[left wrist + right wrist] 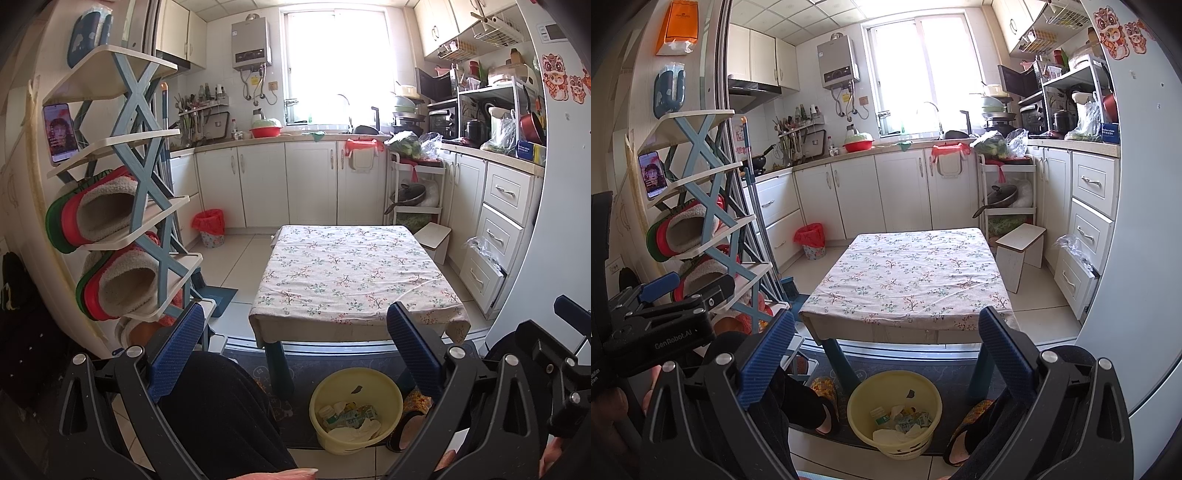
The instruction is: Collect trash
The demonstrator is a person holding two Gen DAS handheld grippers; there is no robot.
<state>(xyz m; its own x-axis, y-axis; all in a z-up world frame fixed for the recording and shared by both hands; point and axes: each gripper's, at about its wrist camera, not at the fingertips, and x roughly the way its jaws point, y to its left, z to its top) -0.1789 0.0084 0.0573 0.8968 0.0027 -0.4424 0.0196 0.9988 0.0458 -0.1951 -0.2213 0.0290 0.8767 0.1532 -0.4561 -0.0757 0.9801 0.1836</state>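
A yellow basin point(356, 408) point(894, 413) stands on the floor in front of the low table and holds trash: a small bottle, green wrappers and crumpled white paper. The table point(354, 273) point(908, 280) wears a floral cloth with nothing on it. My left gripper point(295, 332) is open above the basin and the table's near edge, nothing between its blue pads point(177, 347). My right gripper point(886, 332) is open too, held at the same height, empty. The left gripper's body point(661, 317) shows at the left of the right wrist view.
A shoe rack with slippers point(122, 236) point(701, 229) stands left. A red-lined bin point(209, 227) point(812, 240) sits by the cabinets. A white stool point(1019, 251), open drawers point(487, 266) and a fridge door are right. The person's legs and slippered feet point(820, 410) flank the basin.
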